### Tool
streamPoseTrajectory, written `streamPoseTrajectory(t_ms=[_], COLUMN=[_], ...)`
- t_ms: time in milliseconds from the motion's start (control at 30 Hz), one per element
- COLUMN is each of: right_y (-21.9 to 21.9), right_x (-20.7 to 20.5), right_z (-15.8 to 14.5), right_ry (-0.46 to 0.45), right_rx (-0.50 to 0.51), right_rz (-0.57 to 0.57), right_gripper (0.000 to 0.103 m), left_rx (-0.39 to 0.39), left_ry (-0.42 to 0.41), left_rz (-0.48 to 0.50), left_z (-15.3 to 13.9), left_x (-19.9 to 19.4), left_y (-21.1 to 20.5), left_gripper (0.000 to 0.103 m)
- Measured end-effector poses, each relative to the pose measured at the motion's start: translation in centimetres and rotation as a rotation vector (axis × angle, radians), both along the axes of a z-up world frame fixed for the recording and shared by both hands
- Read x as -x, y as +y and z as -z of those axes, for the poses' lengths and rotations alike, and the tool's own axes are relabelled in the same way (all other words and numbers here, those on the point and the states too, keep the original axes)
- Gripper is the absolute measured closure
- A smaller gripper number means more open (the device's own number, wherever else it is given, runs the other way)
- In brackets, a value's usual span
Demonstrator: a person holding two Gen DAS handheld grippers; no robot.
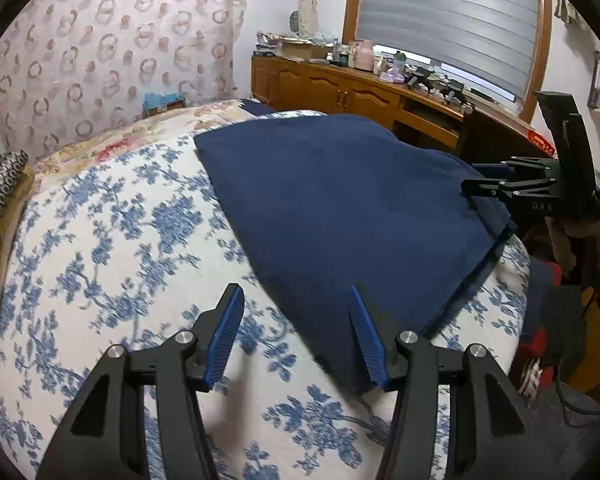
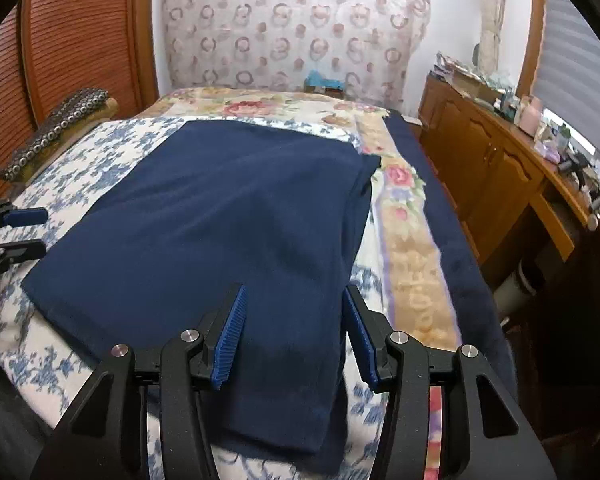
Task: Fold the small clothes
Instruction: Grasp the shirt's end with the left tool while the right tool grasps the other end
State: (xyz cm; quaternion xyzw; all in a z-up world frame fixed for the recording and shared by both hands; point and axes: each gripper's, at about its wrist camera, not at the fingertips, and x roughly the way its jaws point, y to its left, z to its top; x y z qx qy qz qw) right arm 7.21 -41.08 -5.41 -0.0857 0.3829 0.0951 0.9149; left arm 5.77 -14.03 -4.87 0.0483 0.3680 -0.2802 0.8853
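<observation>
The navy garment (image 2: 220, 216) lies flat on the floral bedspread (image 1: 100, 240), seemingly folded once already — further folds likely remain; left gripper (image 1: 296, 300) and right gripper (image 2: 294, 298) both gape, holding nothing.

Bedroom with white walls. Bed (image 2: 416, 256) under a blue-flowered cover, a rose-patterned blanket toward its head. Behind the bed, a curtain (image 1: 112, 52) printed with pink rings. Right of the bed, a cluttered wooden cabinet (image 1: 340, 90) below a window with grey blinds (image 1: 452, 20). Left of the bed, a slatted wooden door (image 2: 72, 36).
</observation>
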Motion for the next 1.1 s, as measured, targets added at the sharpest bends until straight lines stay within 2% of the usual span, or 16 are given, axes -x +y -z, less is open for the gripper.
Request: streamPoseTrajectory(t_ms=[167, 333, 567, 600, 667, 700, 733, 800, 1000, 1100], right_y=[0.5, 1.5, 3.3, 3.5, 3.8, 4.0, 4.2, 4.7, 6.1, 6.6], right_x=[0.9, 1.6, 2.5, 2.7, 3.1, 3.2, 3.3, 3.4, 4.1, 4.5], right_z=[0.2, -0.1, -0.4, -0.3, -0.2, -0.1, 0.1, 0.6, 1.1, 0.8], right_ry=[-0.002, -0.019, -0.027, -0.028, -0.025, -0.020, -0.012, 0.013, 0.034, 0.032], right_rx=[-0.012, -0.015, 0.000, 0.004, 0.003, -0.002, -0.008, -0.023, -0.038, -0.040], right_rz=[-0.013, -0.040, -0.094, -0.100, -0.115, -0.128, -0.144, -0.175, -0.215, -0.235], right_gripper=[0.051, 0.050, 0.043, 0.042, 0.041, 0.041, 0.041, 0.040, 0.040, 0.039], left_rx=[0.002, -0.001, 0.005, -0.001, -0.006, -0.008, -0.009, 0.010, 0.056, 0.063], left_ry=[0.032, 0.074, 0.128, 0.131, 0.131, 0.130, 0.123, 0.106, -0.016, -0.049], left_rz=[0.036, 0.071, 0.122, 0.130, 0.140, 0.141, 0.141, 0.147, 0.162, 0.164], left_z=[0.3, 0.8, 1.6, 1.7, 1.6, 1.5, 1.3, 0.5, -4.1, -5.4], left_x=[0.9, 1.6, 2.5, 2.6, 2.8, 2.8, 2.8, 2.7, 2.4, 1.7], left_y=[-0.4, -0.8, -1.2, -1.3, -1.5, -1.6, -1.6, -1.6, -2.0, -2.4], left_gripper=[0.049, 0.063, 0.066, 0.068, 0.079, 0.090, 0.098, 0.102, 0.102, 0.102])
